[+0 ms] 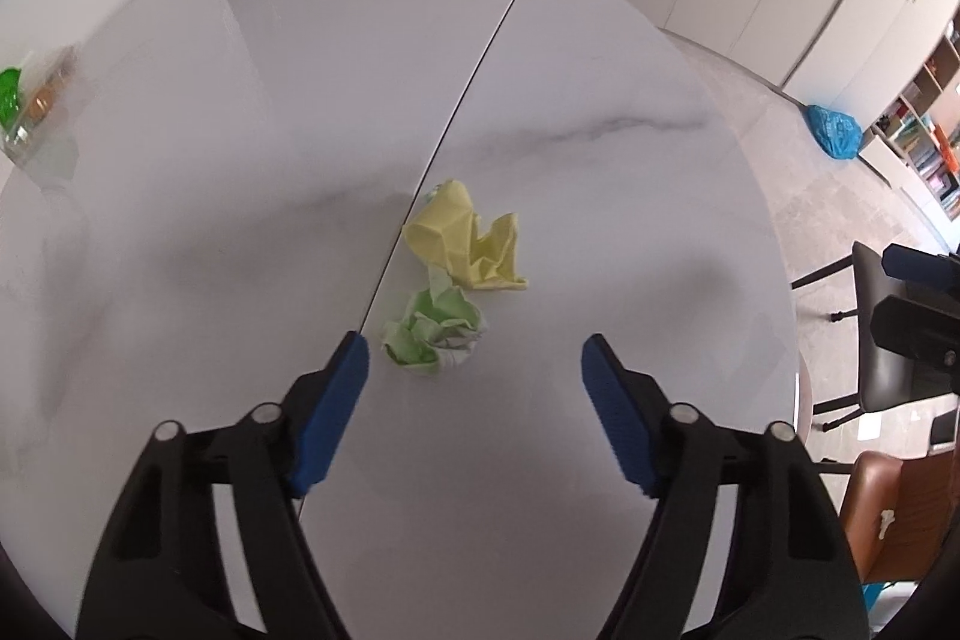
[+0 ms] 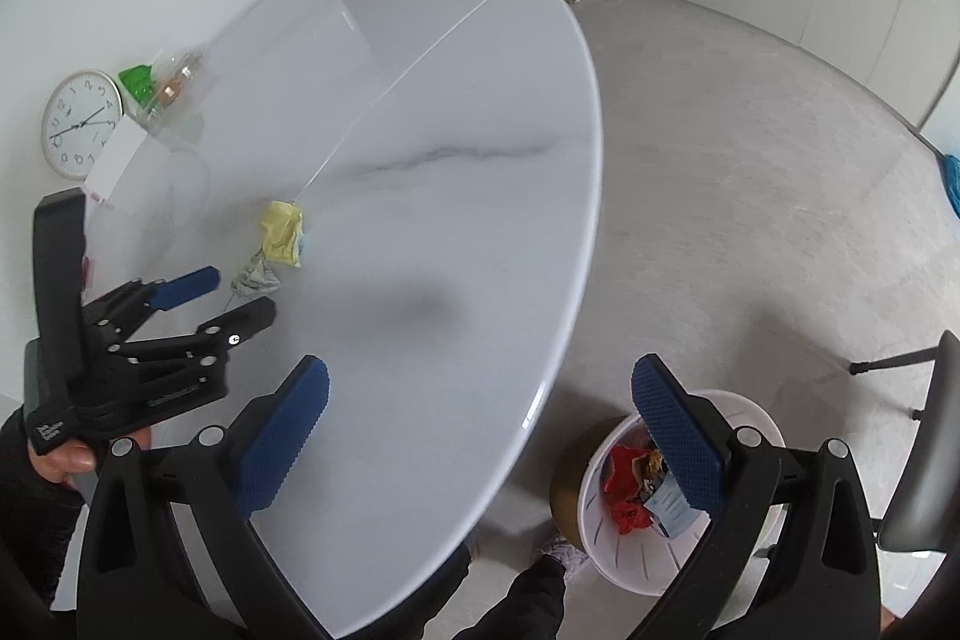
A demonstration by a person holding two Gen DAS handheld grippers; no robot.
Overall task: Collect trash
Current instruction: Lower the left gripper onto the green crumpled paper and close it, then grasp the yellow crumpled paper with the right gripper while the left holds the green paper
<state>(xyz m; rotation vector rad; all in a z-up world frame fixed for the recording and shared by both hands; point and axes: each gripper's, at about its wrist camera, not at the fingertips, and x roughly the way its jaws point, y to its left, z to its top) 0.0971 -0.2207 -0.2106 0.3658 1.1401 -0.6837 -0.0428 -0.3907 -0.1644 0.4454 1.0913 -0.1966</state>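
Two grippers, both spread wide and empty. Left gripper hovers above the desk, aimed at the green wad, which lies just ahead of its fingertips, nearer the left finger. Yellow wad touches the green one on its far side; both sit beside the desk seam. Right gripper hangs over the desk edge, with the bin on the floor below, already holding wrappers.

Risks, as judged:
- Green wad off-centre between the fingers; closing may nudge it aside, not pinch it.
- Crumpled paper is light and springy; a shallow grip could slip.
- Wads in contact; lifting one may drag the other toward the edge.
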